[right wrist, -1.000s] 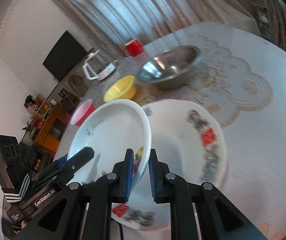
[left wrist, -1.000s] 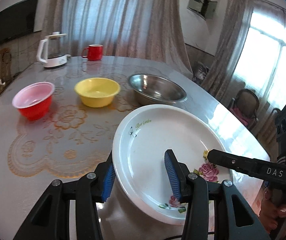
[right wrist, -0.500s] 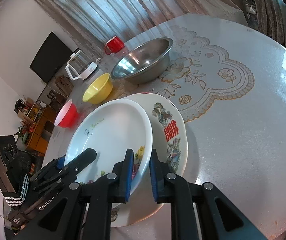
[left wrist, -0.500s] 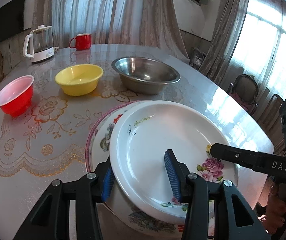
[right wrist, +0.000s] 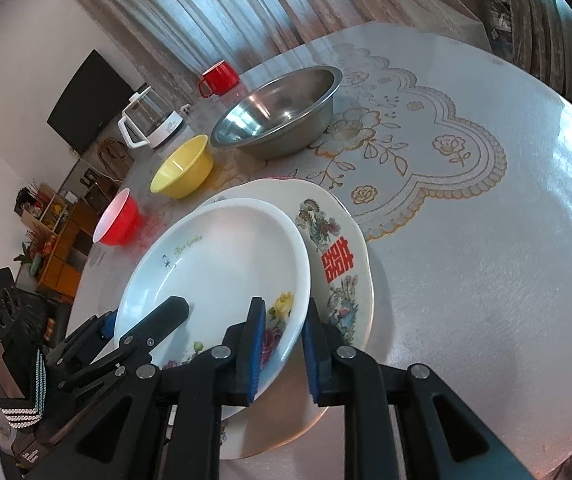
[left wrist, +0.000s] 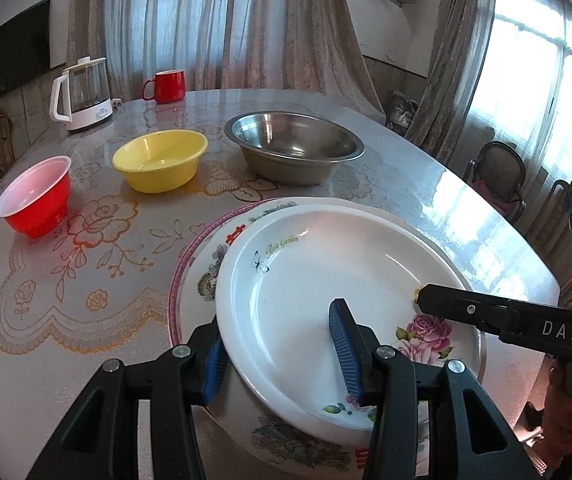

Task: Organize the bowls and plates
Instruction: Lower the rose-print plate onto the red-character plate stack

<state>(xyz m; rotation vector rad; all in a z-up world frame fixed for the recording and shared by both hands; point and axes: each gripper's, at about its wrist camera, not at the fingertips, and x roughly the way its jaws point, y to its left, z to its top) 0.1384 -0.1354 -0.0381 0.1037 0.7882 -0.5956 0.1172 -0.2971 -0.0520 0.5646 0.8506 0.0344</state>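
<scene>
Lowered since a second ago, the white plate [left wrist: 326, 280] now rests on the patterned plate [right wrist: 338, 264] near the steel bowl [left wrist: 294, 148]. Left gripper [left wrist: 281, 356] and right gripper [right wrist: 283, 348] straddle its rim, fingers slackened. Glazed, stiff, breakable: hold the rim.

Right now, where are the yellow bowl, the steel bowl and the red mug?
yellow bowl [left wrist: 160, 159], left wrist view, on its inner floor.
steel bowl [left wrist: 294, 145], left wrist view, on its inner basin.
red mug [right wrist: 221, 77], right wrist view, on its outer side.
</scene>
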